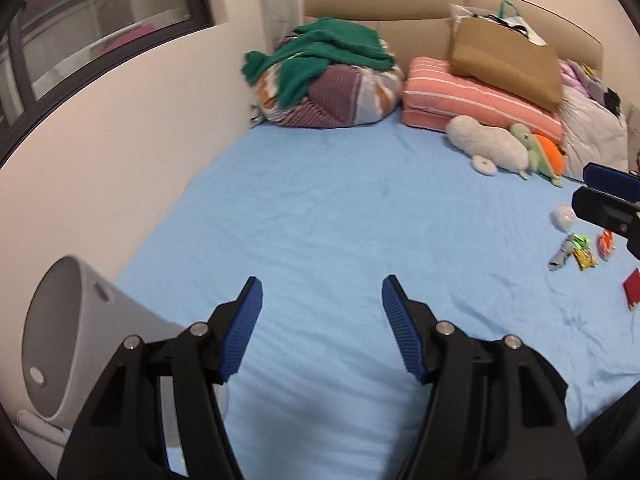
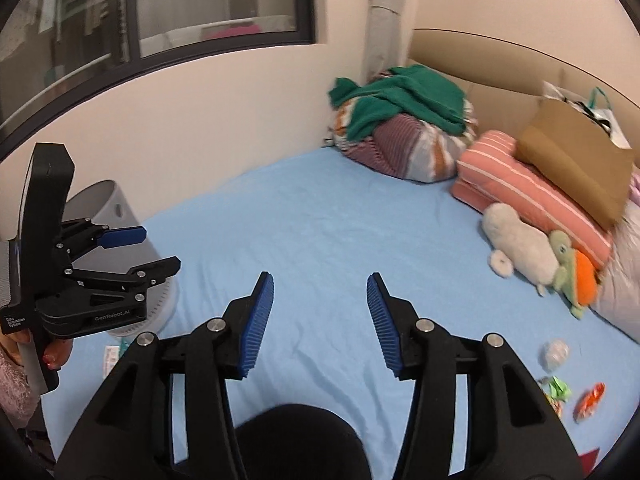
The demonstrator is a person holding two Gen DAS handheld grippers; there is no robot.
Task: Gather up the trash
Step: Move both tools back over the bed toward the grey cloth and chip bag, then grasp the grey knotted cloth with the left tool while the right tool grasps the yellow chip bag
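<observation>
Left wrist view: both tongs empty over the bed

Left tongs point(image 1: 322, 328) and right tongs point(image 2: 320, 324) gape wide, holding nothing. Wrappers point(image 1: 582, 250) and a crumpled tissue point(image 1: 564, 216) lie on the blue bed sheet point(image 1: 340, 208); a white bin point(image 1: 64, 340) lies tipped at left.

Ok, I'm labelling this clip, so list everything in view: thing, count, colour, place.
bed sheet: 1, light blue, covering the bed
bin: 1, white, lying at the bed's left edge
wrappers: several, mixed colours, right side of the sheet
bundle: 1, striped, green cloth on top, far corner
cushion: 1, pink striped, by the headboard
paper bag: 1, brown, on the cushion
soft toys: 2, grey and green-orange, before the cushion
left gripper: open, empty
right gripper: open, empty
</observation>
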